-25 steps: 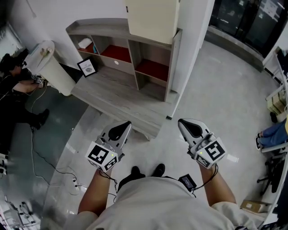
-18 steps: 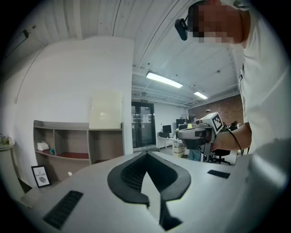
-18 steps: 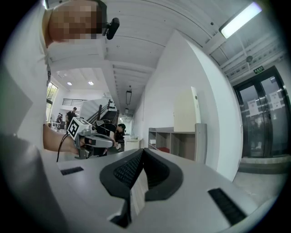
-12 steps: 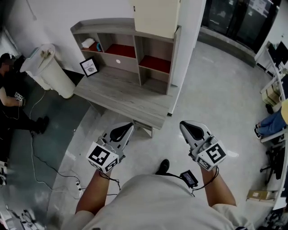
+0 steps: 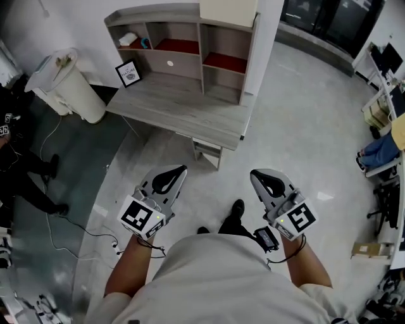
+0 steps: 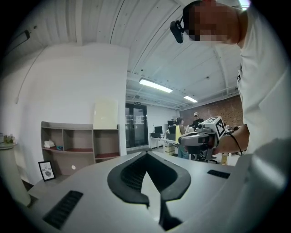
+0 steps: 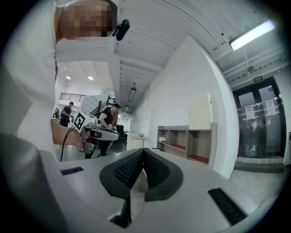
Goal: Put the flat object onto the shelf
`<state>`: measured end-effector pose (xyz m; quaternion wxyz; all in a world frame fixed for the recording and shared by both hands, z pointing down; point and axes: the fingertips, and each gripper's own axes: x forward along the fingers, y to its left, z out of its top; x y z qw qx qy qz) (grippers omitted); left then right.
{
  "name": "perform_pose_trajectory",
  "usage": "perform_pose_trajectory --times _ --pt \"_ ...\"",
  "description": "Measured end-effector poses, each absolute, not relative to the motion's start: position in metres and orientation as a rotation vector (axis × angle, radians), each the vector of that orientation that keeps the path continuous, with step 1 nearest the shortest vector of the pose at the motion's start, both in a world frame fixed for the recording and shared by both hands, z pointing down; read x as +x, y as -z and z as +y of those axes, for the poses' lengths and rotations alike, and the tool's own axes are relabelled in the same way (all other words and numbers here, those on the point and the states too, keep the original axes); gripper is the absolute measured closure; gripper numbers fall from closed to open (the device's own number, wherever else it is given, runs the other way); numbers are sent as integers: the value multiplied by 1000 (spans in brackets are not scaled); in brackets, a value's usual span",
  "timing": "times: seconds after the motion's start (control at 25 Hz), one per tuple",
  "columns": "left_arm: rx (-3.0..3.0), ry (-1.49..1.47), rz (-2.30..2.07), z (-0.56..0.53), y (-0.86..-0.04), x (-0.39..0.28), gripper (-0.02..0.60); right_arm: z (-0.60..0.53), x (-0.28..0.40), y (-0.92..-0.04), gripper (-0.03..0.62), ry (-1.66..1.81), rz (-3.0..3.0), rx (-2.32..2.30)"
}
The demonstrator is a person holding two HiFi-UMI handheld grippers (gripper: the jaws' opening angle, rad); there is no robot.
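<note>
**Both grippers closed and empty, well back from the shelf**

Seen from above, a person in a pale shirt (image 5: 215,278) holds the left gripper (image 5: 180,169) and the right gripper (image 5: 254,173) side by side over a glossy grey floor (image 5: 304,126); each carries a cube with square black-and-white markers at its rear; both point ahead. In each gripper's own view the two dark ribbed jaws meet at their tips, with nothing between them.

Well ahead of both tips stands a grey wooden shelf unit (image 5: 202,38) with open compartments, two of them lined in red; it sits at the back of a grey wooden desk top (image 5: 183,111); a cream panel (image 5: 229,9) rises above the unit's right end.

The flat thing, a small black-framed picture (image 5: 130,73), stands on its edge on the desk top, just beside the shelf unit's left end; it lies ahead and to the left of the left gripper, well apart from it.

Further left of that gripper stands a white lidded bin (image 5: 66,85); thin black cables (image 5: 69,224) trail over the floor to the gripper's left; a black shoe (image 5: 237,207) shows on the floor between the two grippers.
</note>
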<state>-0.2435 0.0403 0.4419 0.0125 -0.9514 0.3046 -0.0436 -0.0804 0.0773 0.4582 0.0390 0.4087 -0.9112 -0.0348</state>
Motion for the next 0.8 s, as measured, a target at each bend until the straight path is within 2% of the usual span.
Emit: perform_pose_trajectory --times 0.44,0.8 --pt "-2993 91 956 87 -455 -272 568 131 -114 -468 574 89 -2791 1295" --pt "-3001 69 932 98 -455 -269 568 139 -119 -464 574 127 -2790 1285"
